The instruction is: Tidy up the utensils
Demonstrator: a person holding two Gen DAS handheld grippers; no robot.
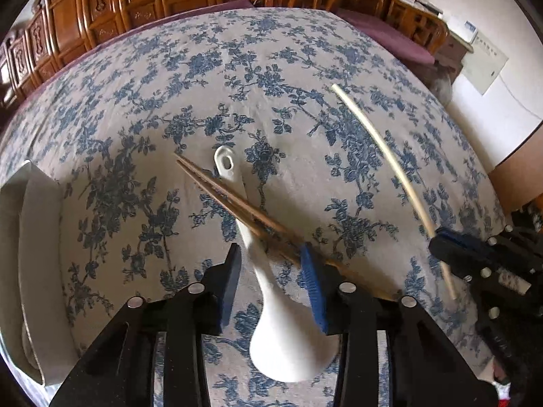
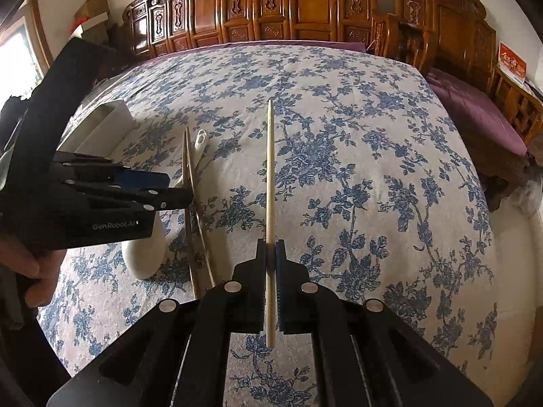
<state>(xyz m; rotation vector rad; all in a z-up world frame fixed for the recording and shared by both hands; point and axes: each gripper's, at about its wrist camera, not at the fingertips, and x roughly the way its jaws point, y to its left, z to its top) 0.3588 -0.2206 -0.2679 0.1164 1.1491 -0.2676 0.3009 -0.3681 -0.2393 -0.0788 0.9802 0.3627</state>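
White plastic sits right under my left gripper (image 1: 271, 291): the spoon (image 1: 271, 305) lies on the flowered cloth (image 1: 305, 68) with its bowl nearest me and its handle running straight away, its long axis in line with the way the gripper points. The jaws straddle the handle with a gap on each side, so I read them as released, not gripping. A pair of brown chopsticks (image 1: 230, 200) crosses over the handle on a slant, and their near ends pass close by the blue pad (image 1: 314, 288); I can't tell whether they touch it.

My right gripper (image 2: 269, 281) is clenched on a pale chopstick (image 2: 269, 176), held clear of the cloth and pointing away from me. It hangs off to the right, so the left is the nearer one for the spoon. The white box (image 1: 37, 230) stands at the far left, beside the left gripper.
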